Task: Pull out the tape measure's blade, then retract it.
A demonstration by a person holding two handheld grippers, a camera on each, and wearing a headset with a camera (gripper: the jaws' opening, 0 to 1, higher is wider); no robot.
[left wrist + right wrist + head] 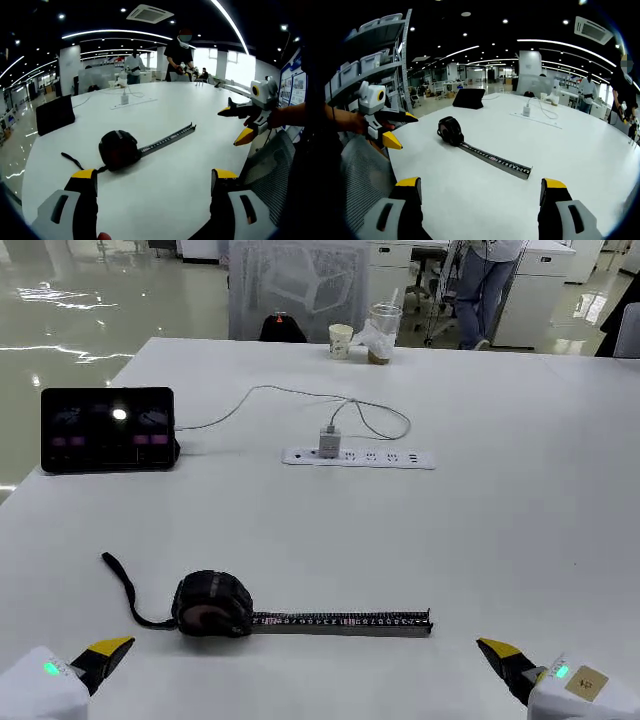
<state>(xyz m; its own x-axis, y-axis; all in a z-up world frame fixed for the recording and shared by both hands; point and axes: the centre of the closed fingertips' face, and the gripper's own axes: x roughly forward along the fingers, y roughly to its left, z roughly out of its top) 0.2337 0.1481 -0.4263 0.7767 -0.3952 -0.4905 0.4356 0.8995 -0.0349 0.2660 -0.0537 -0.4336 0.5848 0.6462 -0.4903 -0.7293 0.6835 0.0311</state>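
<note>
A black tape measure (212,604) lies on the white table (480,520), near its front edge. Its blade (345,621) is drawn out to the right and lies flat, ending in a hook (428,620). A black wrist strap (125,588) trails off to the left. In the left gripper view the case (118,149) sits just ahead of my open left gripper (152,177), the blade (167,139) running away to the right. My right gripper (480,186) is open too, with the blade's end (522,171) just ahead and the case (450,130) beyond. Neither gripper touches the tape. Yellow-tipped jaws show at the head view's bottom corners.
A dark tablet (108,428) stands at the left. A white power strip (360,456) with a plugged charger (330,441) and cable lies mid-table. Paper cups (341,340) sit at the far edge. A person (485,280) stands beyond the table.
</note>
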